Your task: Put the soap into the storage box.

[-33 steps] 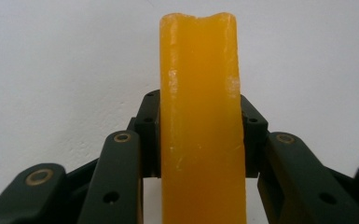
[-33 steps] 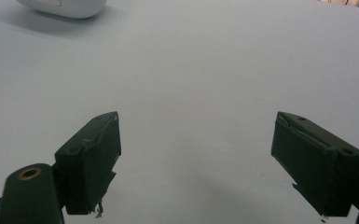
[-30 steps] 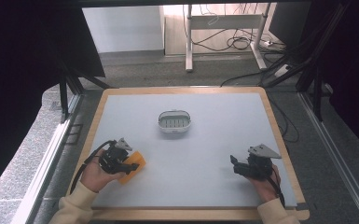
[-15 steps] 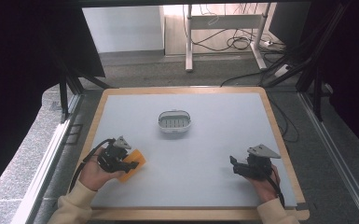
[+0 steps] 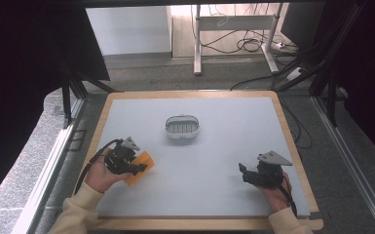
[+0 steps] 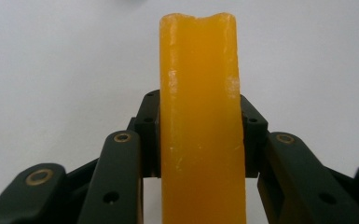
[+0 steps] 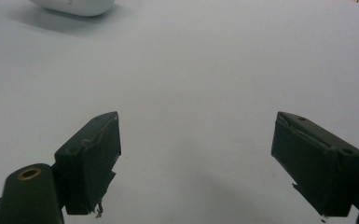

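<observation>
An orange bar of soap [image 5: 141,166] sits in my left gripper [image 5: 135,167] at the table's front left. In the left gripper view the orange bar [image 6: 199,116] stands on edge between the two black jaws, whose pads press on both its sides. A small white oval dish [image 5: 182,127] with a ribbed inside rests near the table's middle. My right gripper [image 5: 245,173] lies at the front right, held by a hand. Its black fingertips [image 7: 93,154] stand wide apart in the right gripper view with only bare table between them.
The pale grey table [image 5: 214,161] has a wooden rim [image 5: 292,141] all round. The white dish's edge [image 7: 74,7] shows at the top left of the right gripper view. Black frame legs and cables stand on the floor beyond the far edge.
My left gripper with the orange bar has shifted slightly toward the table's front left. The right gripper has stayed where it was.
</observation>
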Available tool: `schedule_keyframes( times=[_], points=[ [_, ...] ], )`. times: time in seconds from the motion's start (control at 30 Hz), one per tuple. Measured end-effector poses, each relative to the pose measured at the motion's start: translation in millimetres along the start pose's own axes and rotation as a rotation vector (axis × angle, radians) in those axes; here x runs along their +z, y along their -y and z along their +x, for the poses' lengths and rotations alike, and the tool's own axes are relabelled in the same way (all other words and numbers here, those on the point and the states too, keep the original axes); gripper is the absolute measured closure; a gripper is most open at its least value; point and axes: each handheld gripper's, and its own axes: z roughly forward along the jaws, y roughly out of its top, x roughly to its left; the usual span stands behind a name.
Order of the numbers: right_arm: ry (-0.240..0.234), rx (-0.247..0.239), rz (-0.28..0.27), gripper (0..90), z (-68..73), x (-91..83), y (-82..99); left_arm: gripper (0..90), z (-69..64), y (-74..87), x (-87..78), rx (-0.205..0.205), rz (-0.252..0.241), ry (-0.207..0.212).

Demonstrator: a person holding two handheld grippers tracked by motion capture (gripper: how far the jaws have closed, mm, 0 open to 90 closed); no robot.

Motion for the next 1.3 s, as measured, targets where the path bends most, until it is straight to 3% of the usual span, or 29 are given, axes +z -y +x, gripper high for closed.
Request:
schedule_keyframes(
  times=[1.3],
  points=[
    [0.003,-0.011,0.003,15.9,1.0,0.0,0.9,61.9,8.7,-35.1,-19.4,0.025,-0.048,0.018]
  ],
)
